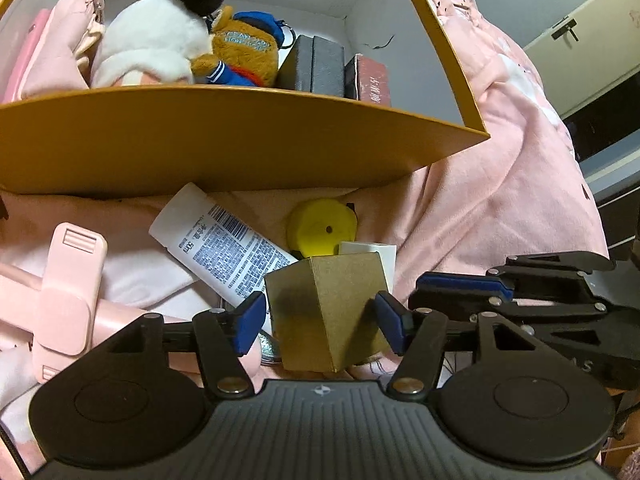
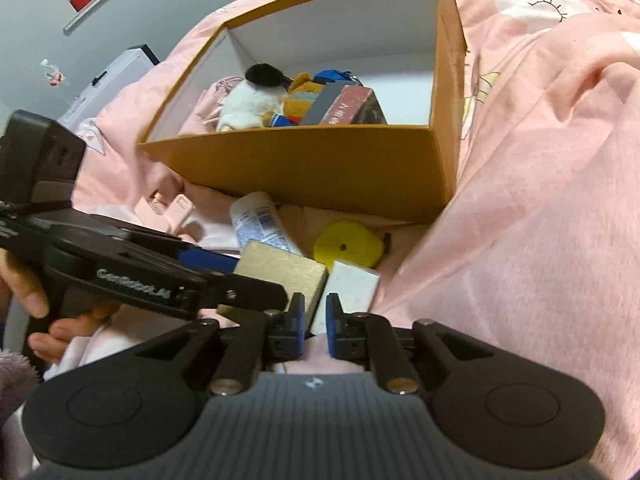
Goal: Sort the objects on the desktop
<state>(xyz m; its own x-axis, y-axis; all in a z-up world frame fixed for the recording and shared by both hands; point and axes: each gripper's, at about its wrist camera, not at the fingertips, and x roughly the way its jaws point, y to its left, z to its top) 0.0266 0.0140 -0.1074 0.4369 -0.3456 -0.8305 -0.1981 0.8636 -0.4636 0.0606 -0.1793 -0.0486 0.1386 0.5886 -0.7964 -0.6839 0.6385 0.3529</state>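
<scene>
Pink fleece bedding (image 2: pixel 540 200) underneath everything, rumpled. Open orange cardboard box with white lining (image 1: pixel 240 140) on it, holding a white-and-black plush toy (image 1: pixel 156 44), a brown plush bear (image 1: pixel 244 56), a grey case (image 1: pixel 316 64) and a dark red box (image 1: pixel 374 80). Just in front: white squeeze tube with printed label (image 1: pixel 224 248), gold angular cardboard box (image 1: pixel 332 312), small white box (image 2: pixel 352 284), yellow round tape measure (image 1: pixel 320 228). Left tongs (image 1: pixel 320 322) spread wide around the gold box, pads apparently just clear of it. Right tongs (image 2: pixel 314 328) narrowly parted, holding nothing, white box's edge just beyond.
</scene>
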